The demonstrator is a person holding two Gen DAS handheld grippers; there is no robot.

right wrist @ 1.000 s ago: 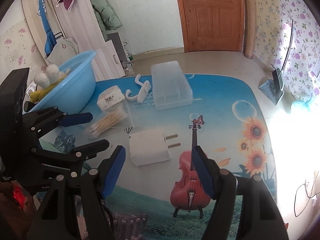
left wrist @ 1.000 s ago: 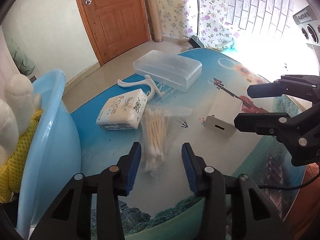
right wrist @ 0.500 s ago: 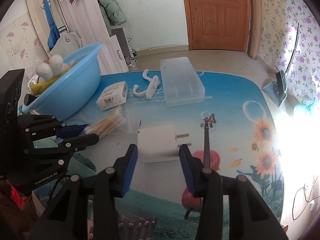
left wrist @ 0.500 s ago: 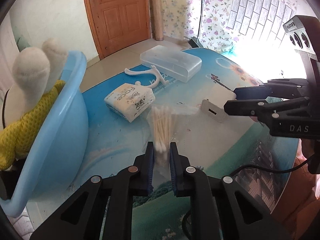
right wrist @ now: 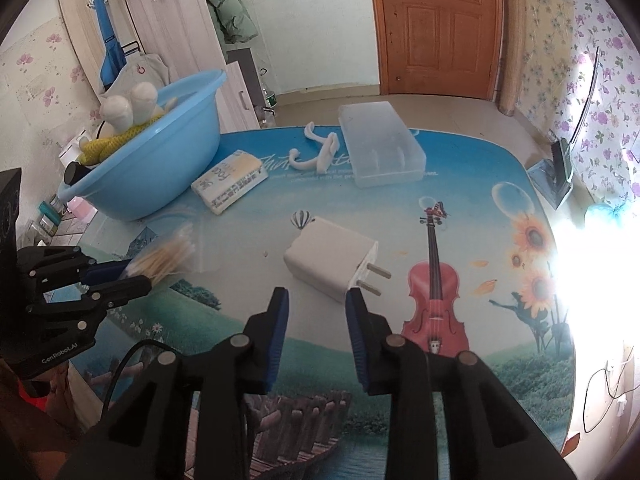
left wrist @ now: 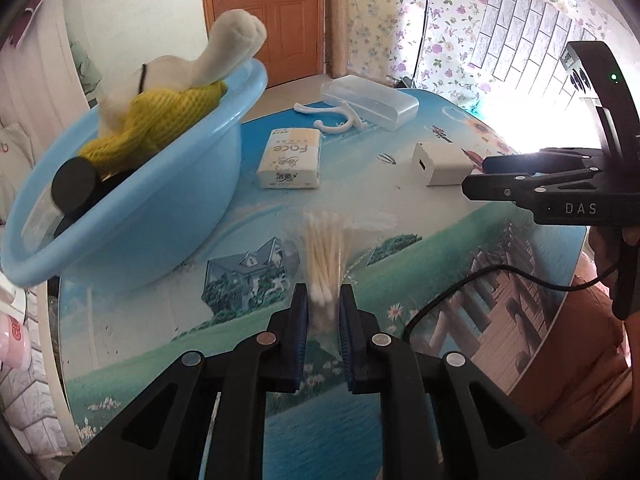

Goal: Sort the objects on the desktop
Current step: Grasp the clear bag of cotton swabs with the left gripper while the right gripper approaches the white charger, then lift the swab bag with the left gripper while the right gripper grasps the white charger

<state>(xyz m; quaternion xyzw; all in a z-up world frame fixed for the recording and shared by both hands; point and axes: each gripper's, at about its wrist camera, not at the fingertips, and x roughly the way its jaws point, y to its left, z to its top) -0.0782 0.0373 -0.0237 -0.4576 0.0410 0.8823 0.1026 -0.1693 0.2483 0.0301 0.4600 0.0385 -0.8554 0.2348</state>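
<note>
Pinching the bag of swabs [left wrist: 323, 264] just above the table [left wrist: 460, 264], the left hand-held gripper [left wrist: 323, 300] points level toward the basin [left wrist: 160, 200], while the right hand-held gripper [right wrist: 316, 300] hangs narrowly parted, empty, just short of the charger [right wrist: 332, 258].

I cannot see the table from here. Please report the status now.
Left gripper shut on cotton swab bag. Right gripper open, white charger just ahead, not gripped. Blue basin near, path unobstructed.
</note>
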